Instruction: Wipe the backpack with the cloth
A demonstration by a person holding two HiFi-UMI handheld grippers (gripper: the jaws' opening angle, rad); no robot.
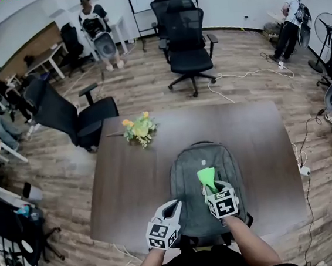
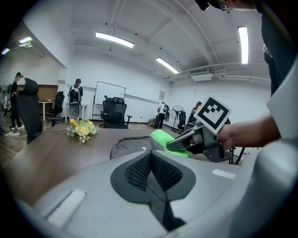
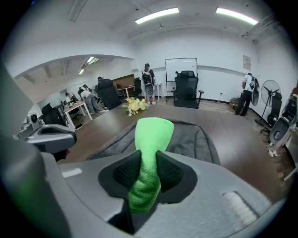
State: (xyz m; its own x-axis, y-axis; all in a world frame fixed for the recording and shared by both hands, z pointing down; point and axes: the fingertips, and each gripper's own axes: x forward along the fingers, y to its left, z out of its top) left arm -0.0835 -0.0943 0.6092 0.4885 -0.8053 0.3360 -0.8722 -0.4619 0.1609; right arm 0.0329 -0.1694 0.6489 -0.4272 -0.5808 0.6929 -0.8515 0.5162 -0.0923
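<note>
A grey backpack (image 1: 190,186) lies flat on the dark wooden table (image 1: 130,180), close to the near edge. My right gripper (image 1: 210,185) hovers over the middle of the backpack, shut on a bright green cloth (image 1: 206,176) that sticks out forward past its jaws. The right gripper view shows the cloth (image 3: 150,139) pinched between the pads (image 3: 126,171), with the backpack (image 3: 198,142) beneath. My left gripper (image 1: 174,206) sits at the backpack's near left edge, shut with nothing in it. In the left gripper view its pads (image 2: 139,168) meet, and the right gripper (image 2: 173,145) holds the cloth (image 2: 162,137) over the backpack (image 2: 126,147).
A small bunch of yellow flowers (image 1: 139,128) lies on the table beyond the backpack. Black office chairs (image 1: 187,41) stand on the wood floor behind the table and at its left (image 1: 70,116). People stand far off. Cables (image 1: 248,75) run over the floor at right.
</note>
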